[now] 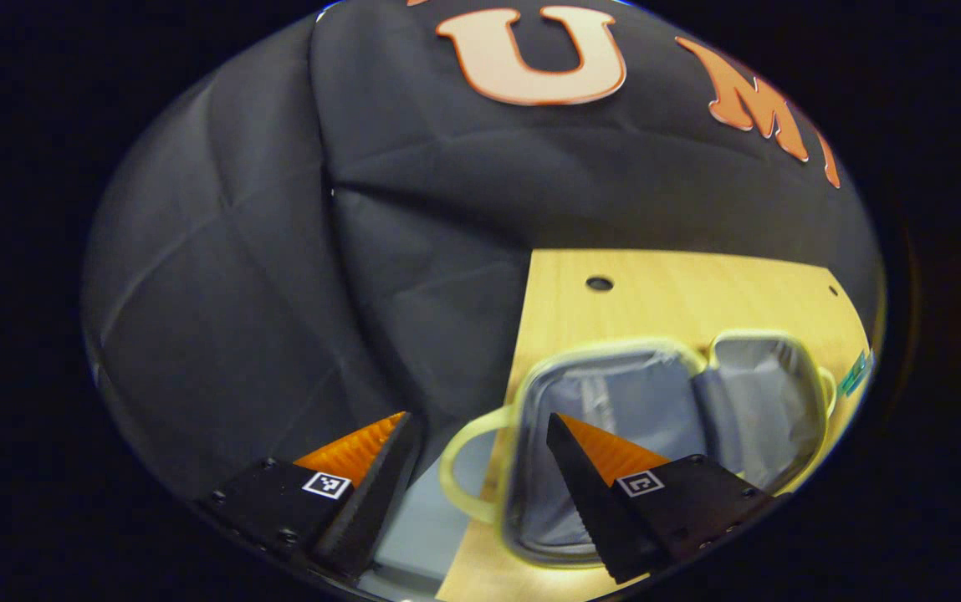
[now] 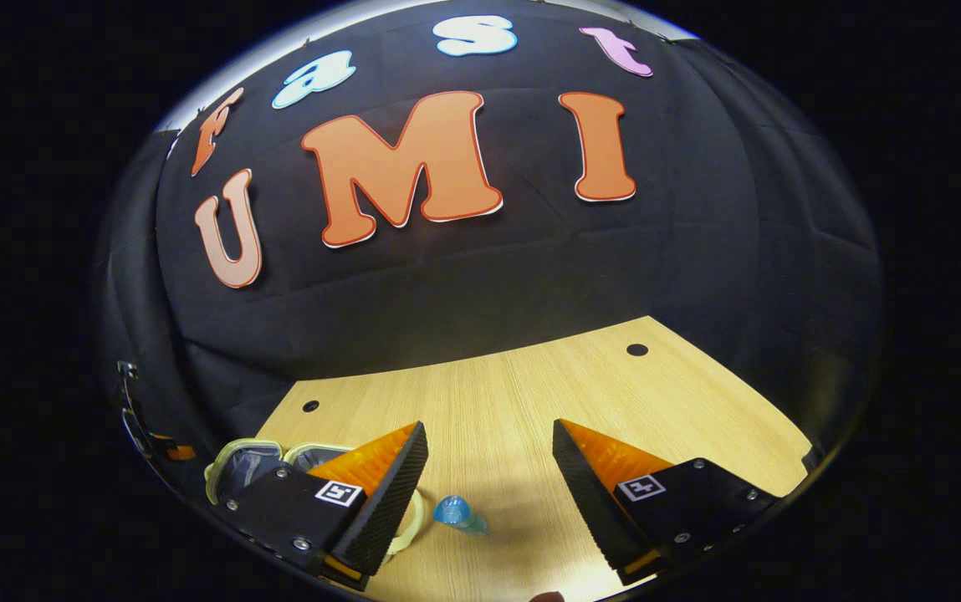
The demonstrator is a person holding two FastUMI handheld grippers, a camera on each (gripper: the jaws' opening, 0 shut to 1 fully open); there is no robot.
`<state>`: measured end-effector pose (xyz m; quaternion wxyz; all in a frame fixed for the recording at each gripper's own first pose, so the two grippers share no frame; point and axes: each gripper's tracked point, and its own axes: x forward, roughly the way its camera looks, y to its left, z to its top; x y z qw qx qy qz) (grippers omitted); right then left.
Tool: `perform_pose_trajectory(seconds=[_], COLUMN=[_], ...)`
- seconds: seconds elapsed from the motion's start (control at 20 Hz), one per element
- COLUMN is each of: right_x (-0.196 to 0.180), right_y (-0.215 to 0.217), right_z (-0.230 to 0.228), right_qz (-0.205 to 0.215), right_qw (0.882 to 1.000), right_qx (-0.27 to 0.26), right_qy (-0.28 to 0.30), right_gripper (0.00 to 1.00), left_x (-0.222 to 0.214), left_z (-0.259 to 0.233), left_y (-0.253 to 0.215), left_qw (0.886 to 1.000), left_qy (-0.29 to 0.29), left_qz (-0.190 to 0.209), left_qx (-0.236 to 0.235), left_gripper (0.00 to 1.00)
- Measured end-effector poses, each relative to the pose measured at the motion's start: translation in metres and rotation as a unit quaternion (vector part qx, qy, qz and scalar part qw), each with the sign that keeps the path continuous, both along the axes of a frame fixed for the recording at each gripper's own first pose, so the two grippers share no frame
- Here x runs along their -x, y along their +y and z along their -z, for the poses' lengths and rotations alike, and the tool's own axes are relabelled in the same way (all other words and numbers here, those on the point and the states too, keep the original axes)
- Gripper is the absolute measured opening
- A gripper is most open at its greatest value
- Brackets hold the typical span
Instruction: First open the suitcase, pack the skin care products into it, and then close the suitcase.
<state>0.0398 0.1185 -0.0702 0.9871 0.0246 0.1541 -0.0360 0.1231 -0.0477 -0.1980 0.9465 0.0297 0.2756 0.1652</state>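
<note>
Blue bottle (image 2: 460,512) lies between right gripper's (image 2: 488,456) jaws (spread).

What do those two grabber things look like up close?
The left gripper and the right gripper look alike. Each has two wedge-shaped fingers that narrow to a point, with ribbed inner faces and saw-like teeth along the edges. Their bases are flat blocks held by small screws, and each block carries a little square black-and-white marker.

Recording booth: black cloth wall (image 2: 530,276), bare wooden table (image 2: 513,401).
</note>
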Motion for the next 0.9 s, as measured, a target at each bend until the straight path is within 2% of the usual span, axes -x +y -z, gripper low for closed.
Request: perform_pose_trajectory(seconds=[0.1,0.25,0.3,0.35,0.55,0.75,0.9], right_x=[-0.001,-0.004,-0.005,-0.006,-0.009,-0.01,-0.01], right_y=[-0.009,-0.025,-0.031,-0.038,-0.066,-0.101,-0.127], right_z=[-0.002,-0.003,-0.001,-0.001,-0.006,-0.007,-0.003], right_qz=[-0.006,-0.021,-0.026,-0.031,-0.05,-0.058,-0.062], right_qw=[1.0,1.0,0.999,0.999,0.999,0.998,0.998], right_qx=[0.009,0.018,0.019,0.018,0.012,0.018,0.022], right_qy=[-0.003,-0.003,0.0,0.003,0.004,0.01,0.021], right_gripper=[0.95,0.95,0.95,0.95,0.95,0.95,0.95], left_x=[-0.003,-0.008,-0.009,-0.027,-0.057,-0.069,-0.078], left_z=[-0.071,-0.17,-0.195,-0.206,-0.226,-0.215,-0.196], left_y=[-0.042,-0.122,-0.155,-0.192,-0.315,-0.422,-0.475], left_qw=[0.998,0.989,0.985,0.981,0.965,0.957,0.957], left_qy=[-0.05,-0.122,-0.14,-0.15,-0.169,-0.186,-0.17], left_qz=[0.026,0.076,0.095,0.111,0.177,0.192,0.2], left_qx=[0.001,0.021,0.032,0.041,0.093,0.109,0.122], left_gripper=[0.99,0.99,0.99,0.99,1.0,0.99,1.0])
